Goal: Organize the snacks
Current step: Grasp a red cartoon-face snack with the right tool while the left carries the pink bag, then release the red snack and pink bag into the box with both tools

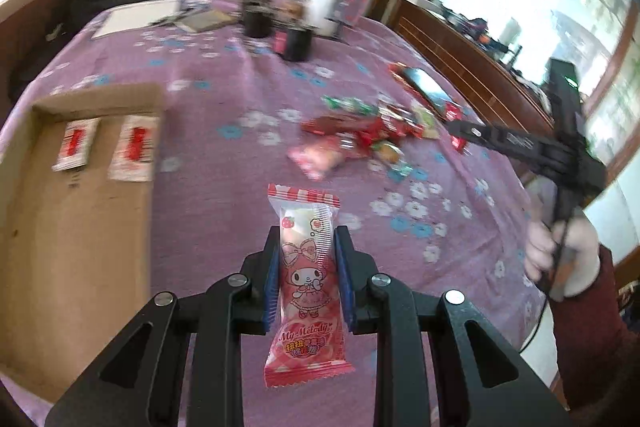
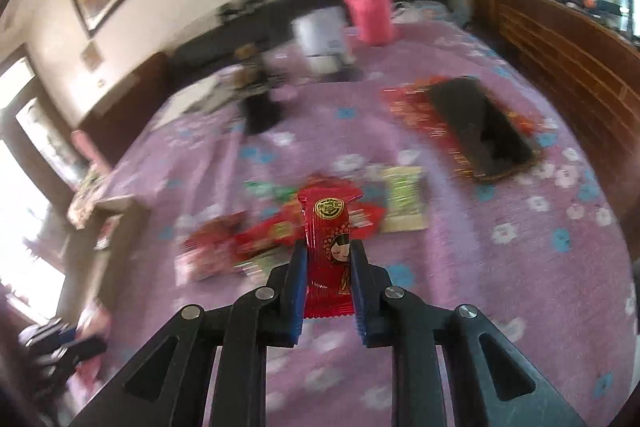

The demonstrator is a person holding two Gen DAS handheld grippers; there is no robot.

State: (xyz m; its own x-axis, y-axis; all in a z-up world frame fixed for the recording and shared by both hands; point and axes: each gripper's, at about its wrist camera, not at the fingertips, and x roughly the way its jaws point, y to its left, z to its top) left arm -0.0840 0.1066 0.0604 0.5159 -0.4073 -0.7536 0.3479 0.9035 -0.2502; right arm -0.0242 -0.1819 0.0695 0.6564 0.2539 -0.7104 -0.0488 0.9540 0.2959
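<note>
**Both grippers loaded, box waits to the left**

The pink My Melody packet (image 1: 306, 287) stands upright between the blue pads of the left gripper (image 1: 307, 281), clamped across its middle; its striped top pokes out beyond the fingertips and its bottom seam hangs below them. The red candy packet (image 2: 329, 259) sits the same way in the right gripper (image 2: 329, 287), pinched at mid-length, jaws closed on it.

The step in hand looks like carrying each piece to its sort. To do it well, keep both grips firm and swing the pink packet left to the cardboard box (image 1: 80, 219), setting it down beside the two white-and-red sachets (image 1: 104, 147) before releasing. Ahead of the right jaws lies the loose snack pile (image 2: 280, 231) on the purple flowered cloth (image 2: 500, 287).
</note>
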